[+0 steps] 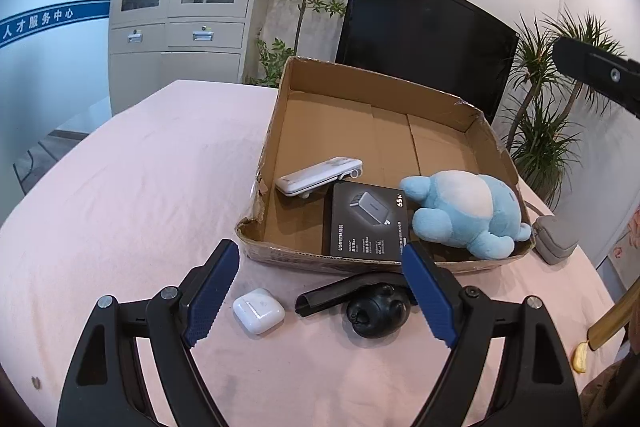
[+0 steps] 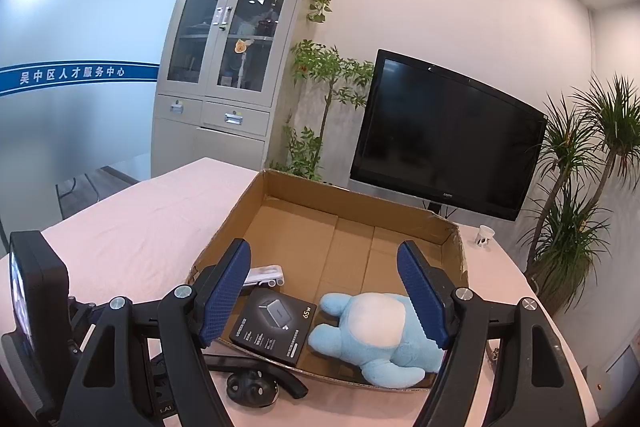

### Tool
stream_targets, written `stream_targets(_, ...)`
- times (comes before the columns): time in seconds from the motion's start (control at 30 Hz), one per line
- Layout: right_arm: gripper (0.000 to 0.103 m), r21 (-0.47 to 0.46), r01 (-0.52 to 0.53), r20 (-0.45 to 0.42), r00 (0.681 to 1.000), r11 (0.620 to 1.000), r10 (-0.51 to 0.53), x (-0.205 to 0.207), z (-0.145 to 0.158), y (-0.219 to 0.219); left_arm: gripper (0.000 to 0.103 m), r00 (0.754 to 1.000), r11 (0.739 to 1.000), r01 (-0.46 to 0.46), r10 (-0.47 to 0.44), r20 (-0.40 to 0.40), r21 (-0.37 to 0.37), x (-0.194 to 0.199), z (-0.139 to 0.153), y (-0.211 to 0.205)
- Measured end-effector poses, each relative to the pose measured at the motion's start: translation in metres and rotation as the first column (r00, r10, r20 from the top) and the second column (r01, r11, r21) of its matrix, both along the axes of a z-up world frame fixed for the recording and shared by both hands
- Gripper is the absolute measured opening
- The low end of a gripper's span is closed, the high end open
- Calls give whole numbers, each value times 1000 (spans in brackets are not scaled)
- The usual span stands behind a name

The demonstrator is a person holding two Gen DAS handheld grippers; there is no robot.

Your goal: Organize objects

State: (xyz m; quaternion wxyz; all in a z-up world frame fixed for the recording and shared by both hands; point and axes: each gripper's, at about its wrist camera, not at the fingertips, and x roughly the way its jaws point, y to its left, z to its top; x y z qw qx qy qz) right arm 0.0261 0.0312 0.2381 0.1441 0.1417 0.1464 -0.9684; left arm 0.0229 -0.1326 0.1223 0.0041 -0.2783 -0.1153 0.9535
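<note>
The left tool [image 1: 320,291] hangs wide open and empty over the white earbud case [image 1: 259,310] and black holder [image 1: 360,307] on the tabletop [image 1: 140,167]; the right tool [image 2: 324,291], equally agape, grips nothing. The cardboard box [image 1: 280,115] already holds a power bank [image 1: 319,176], charger package [image 1: 368,223] and blue plush [image 1: 468,211], so I judge the job half done. A grey pouch [image 1: 556,239] sits partly hidden behind the box.

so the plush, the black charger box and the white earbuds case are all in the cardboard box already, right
Not quite. The blue plush and the black charger box lie in the cardboard box, but the white earbuds case is outside it, on the pink tablecloth in front of the box's near wall. The left wrist view shows this, with the open left gripper above it.
</note>
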Motion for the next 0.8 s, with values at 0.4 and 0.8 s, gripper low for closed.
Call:
stream_targets(0.4,75,6,0,11,1000,1000,0,-5,-3,0,83,998,999,-51,51,-24,14,8,5,-4)
stream_targets(0.8,75,36,53,132,990,998,-57,-37,-45,16,83,977,976,-213,212,-39,-35,23,24,-16)
